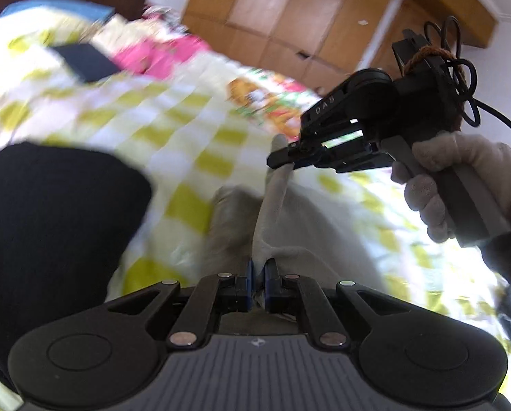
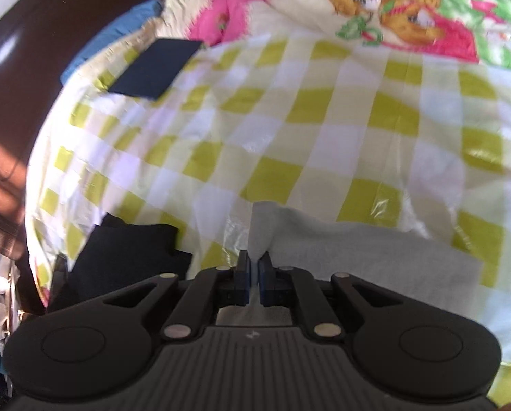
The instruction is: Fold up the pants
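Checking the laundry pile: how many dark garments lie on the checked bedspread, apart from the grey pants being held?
2: a flat, dark folded piece at the far left near the pink pillow, and a black garment at the near left edge. Others may be hidden.

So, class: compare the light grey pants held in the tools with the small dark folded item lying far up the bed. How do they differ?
The grey pants are pale; the dark folded item is navy-black. The pants are pinched by the left tool and right tool and not yet folded; the dark item lies flat, a neat rectangle, untouched. Both lie over the checked bedsheet.
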